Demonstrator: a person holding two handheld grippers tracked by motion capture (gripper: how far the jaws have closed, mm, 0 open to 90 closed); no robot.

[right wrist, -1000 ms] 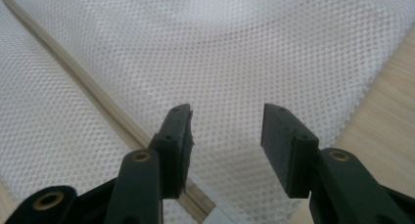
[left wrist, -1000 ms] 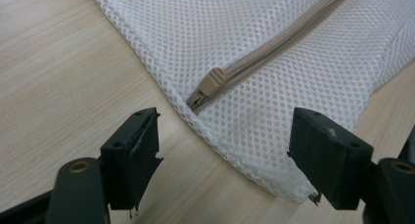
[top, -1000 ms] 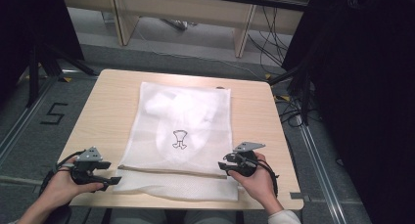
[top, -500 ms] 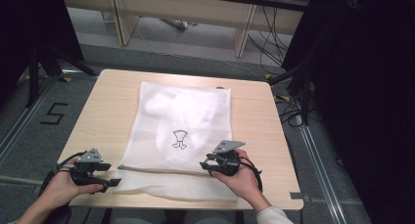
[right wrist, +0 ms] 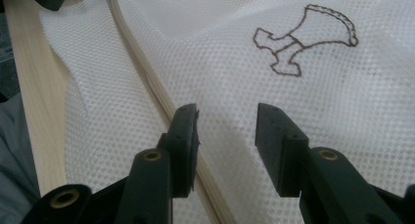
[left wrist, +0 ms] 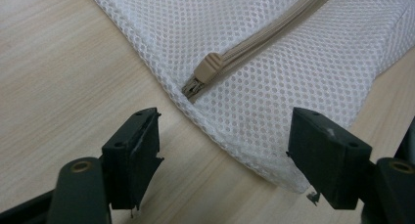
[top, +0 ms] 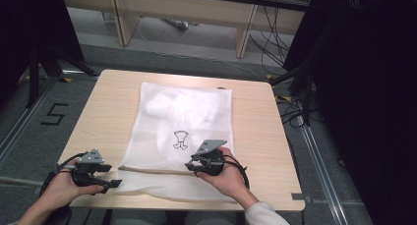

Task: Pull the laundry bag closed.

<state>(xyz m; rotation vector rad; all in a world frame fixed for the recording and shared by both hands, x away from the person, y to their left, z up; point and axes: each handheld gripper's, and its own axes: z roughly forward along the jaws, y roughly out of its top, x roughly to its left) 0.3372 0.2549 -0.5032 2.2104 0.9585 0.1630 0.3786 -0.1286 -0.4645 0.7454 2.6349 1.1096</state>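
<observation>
Mesh laundry bag (top: 182,136), one only, lies flat on the wooden counter (top: 260,126), its long axis running from the person's edge to the far edge. One beige zipper (top: 157,170) crosses its near end from side to side, with a single slider (left wrist: 209,67) at the left corner. Two grippers: the left gripper (left wrist: 222,150), fingers wide apart and empty, sits just beside that corner; the right gripper (right wrist: 226,136) hovers over the zipper, fingers parted but just narrowing, seemingly gripping nothing.
</observation>
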